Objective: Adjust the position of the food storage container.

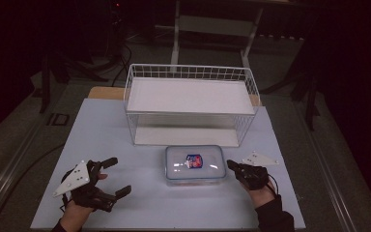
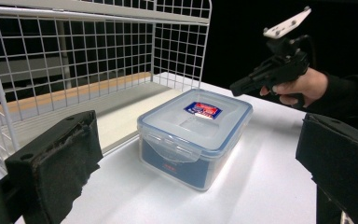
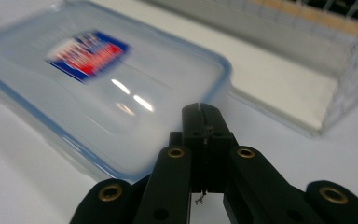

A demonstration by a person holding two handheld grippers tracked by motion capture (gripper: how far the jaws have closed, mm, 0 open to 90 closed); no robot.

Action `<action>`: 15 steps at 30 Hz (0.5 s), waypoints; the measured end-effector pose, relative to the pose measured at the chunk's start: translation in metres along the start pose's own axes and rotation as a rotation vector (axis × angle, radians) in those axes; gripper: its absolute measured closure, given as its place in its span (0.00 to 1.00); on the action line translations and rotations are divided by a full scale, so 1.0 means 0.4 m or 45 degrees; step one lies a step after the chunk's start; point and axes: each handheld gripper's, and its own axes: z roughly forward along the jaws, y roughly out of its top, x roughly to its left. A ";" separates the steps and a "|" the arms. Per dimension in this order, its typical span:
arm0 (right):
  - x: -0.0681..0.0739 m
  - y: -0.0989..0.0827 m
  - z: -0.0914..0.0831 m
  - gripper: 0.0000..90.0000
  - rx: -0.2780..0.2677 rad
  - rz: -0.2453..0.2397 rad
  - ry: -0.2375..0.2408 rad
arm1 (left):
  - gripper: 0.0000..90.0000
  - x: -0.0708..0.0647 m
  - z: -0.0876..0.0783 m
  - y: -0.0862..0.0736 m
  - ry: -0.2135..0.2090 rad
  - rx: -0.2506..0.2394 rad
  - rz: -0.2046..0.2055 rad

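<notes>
Black foam pads face each other across a wide gap on the left gripper (image 1: 117, 177), which sits low over the pale table (image 1: 101, 130) in the person's left hand (image 1: 77, 212); its jaws stand well apart with nothing between them. In the left gripper view the two pads rise at the bottom corners, and the clear plastic box (image 2: 195, 137) lies ahead of them, out beyond the fingertips and roughly in line with the gap. A grey three-cornered plate (image 1: 72, 179) rides on top of this gripper.

Moving right, the box rests flat on the table with its lid clipped on, a blue rim around it and a red and blue label (image 1: 193, 161) near the middle of the lid. It lies between the two grippers, well apart from the left one's fingertips and just beside the right one's. Beyond it, farther from both sets of fingers, stands a white wire rack (image 1: 191, 104) with a flat white shelf on top and an open space beneath.

At the right, the right gripper (image 1: 230, 165) is held in the person's right hand (image 1: 258, 186), a dark sleeve behind it. Its jaws are pressed together on nothing. The closed tip points at the right end of the box, and in the right gripper view it hangs at the lid's edge; whether it touches the lid I cannot tell. The picture there is blurred.
</notes>
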 end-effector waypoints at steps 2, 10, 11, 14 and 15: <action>-0.005 -0.005 0.005 1.00 0.011 0.009 0.001 | 0.00 0.000 0.000 0.000 -0.001 0.000 -0.001; 0.002 -0.012 0.026 1.00 0.045 0.004 -0.004 | 0.00 -0.001 0.002 -0.001 -0.008 0.003 -0.001; 0.002 -0.012 0.026 1.00 0.045 0.004 -0.004 | 0.00 -0.001 0.003 -0.001 -0.008 0.003 -0.001; 0.005 -0.013 0.026 1.00 0.042 0.014 0.012 | 0.00 -0.001 0.005 -0.002 -0.010 0.008 -0.004; 0.008 -0.013 0.028 1.00 0.042 0.018 0.025 | 0.00 -0.001 0.005 -0.002 -0.011 0.008 -0.005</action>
